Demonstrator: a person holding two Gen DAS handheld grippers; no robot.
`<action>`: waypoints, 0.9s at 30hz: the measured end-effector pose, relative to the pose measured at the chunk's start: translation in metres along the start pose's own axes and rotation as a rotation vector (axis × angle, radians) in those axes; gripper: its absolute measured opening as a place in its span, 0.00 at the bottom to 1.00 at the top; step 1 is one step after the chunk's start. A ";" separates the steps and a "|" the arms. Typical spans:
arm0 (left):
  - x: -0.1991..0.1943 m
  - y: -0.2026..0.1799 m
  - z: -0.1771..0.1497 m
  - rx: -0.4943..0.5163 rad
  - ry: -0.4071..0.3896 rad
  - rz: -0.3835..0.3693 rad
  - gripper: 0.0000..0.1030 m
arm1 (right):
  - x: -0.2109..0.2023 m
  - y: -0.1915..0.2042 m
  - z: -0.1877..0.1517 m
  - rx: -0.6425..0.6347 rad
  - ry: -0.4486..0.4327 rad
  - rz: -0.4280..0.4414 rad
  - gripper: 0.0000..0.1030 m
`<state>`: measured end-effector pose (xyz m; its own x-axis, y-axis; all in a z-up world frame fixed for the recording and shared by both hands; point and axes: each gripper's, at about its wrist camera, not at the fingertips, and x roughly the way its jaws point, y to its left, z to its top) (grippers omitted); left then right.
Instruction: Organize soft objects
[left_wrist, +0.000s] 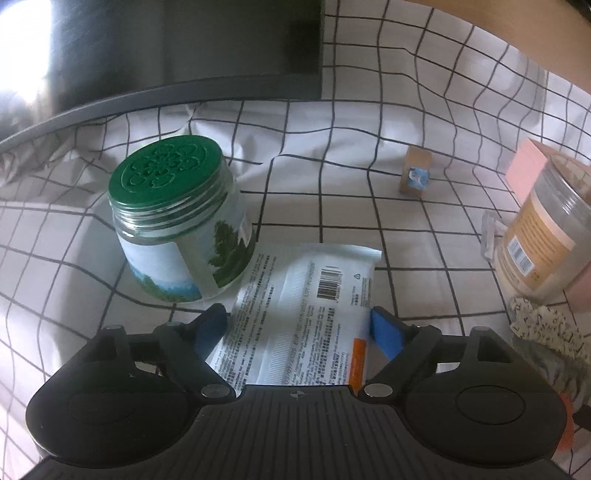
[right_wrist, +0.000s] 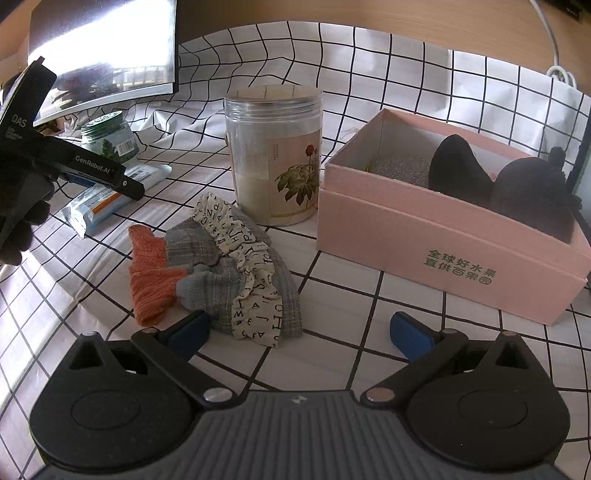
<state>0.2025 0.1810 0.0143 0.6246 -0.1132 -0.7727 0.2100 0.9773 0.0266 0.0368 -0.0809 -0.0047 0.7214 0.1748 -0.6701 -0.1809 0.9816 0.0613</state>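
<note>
Wipes pack (left_wrist: 299, 314), soft and flat, is seen lying on the checked cloth (left_wrist: 332, 206) between the wide-spread pads of the left gripper (left_wrist: 299, 325), gripped by neither. Beside it stands a green-lidded jar (left_wrist: 177, 218). The right gripper (right_wrist: 295, 332) is held open and empty just short of the knitted cloths (right_wrist: 214, 266). Judged next: closing on the pack, then carrying it to the pink box (right_wrist: 443, 236).

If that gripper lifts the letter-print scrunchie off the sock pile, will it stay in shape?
Probably not: the letter-print scrunchie is ruffled cloth, likely light and floppy. Draped over the grey-and-orange socks, it may drag them along.
</note>
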 end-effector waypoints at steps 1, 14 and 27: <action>-0.001 -0.001 -0.001 0.006 -0.002 0.000 0.84 | 0.000 0.000 0.000 0.000 0.000 -0.001 1.00; -0.044 -0.006 -0.031 0.007 0.026 -0.057 0.82 | -0.004 0.001 0.000 0.003 0.020 0.001 1.00; -0.048 -0.005 -0.041 -0.005 -0.005 -0.021 0.86 | -0.007 0.002 -0.001 -0.023 0.048 0.020 1.00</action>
<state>0.1407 0.1886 0.0251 0.6238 -0.1349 -0.7699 0.2192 0.9757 0.0067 0.0307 -0.0800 -0.0007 0.6848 0.1899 -0.7035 -0.2103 0.9759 0.0587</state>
